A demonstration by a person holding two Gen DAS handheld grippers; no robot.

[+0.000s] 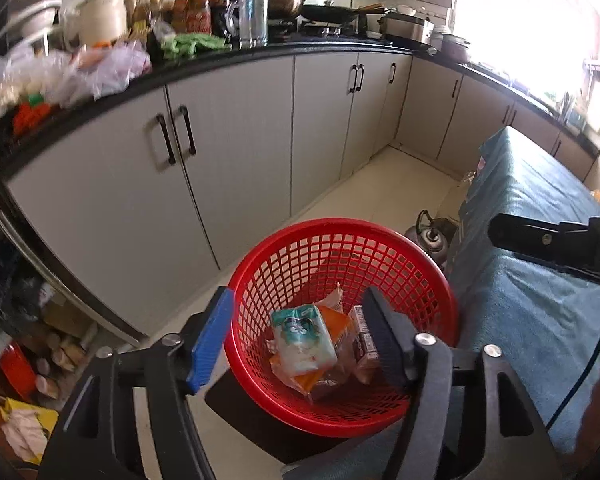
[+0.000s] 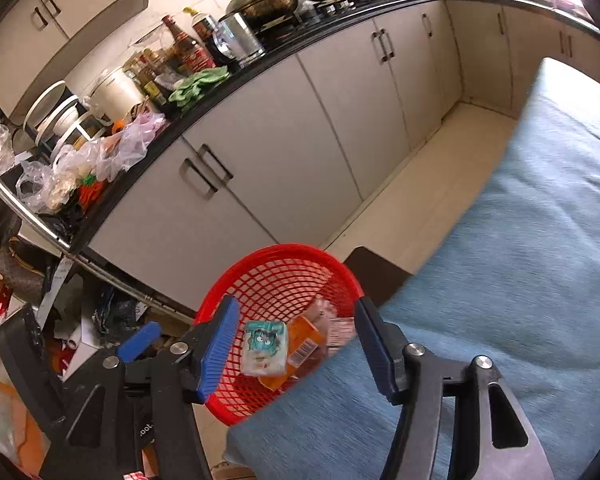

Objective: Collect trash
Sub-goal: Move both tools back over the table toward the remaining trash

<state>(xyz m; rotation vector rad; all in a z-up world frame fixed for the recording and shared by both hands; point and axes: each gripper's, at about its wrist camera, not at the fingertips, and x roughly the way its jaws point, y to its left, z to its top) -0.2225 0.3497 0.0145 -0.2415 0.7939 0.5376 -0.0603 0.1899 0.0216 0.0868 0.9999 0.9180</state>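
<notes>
Left wrist view: the left gripper [image 1: 298, 338] hangs over the red basket [image 1: 380, 236], jaws spread wide with nothing pinched. The tissue pack [image 1: 302, 340] lies down in the basket on other wrappers [image 1: 332, 360], right below the gap.

Right wrist view: right gripper [image 2: 294, 346] is also spread and empty, with the same pack [image 2: 265, 348] beneath it, basket beside the blue cloth [image 2: 520, 280].

One round red plastic mesh basket [image 1: 342, 248] stands on the floor, holding one white-and-teal tissue packet [image 1: 302, 338], one orange wrapper [image 1: 332, 322] and one small printed carton [image 1: 362, 334]. One blue-covered table [image 1: 540, 280] stands right; one metal kettle [image 1: 430, 236] sits beyond.
</notes>
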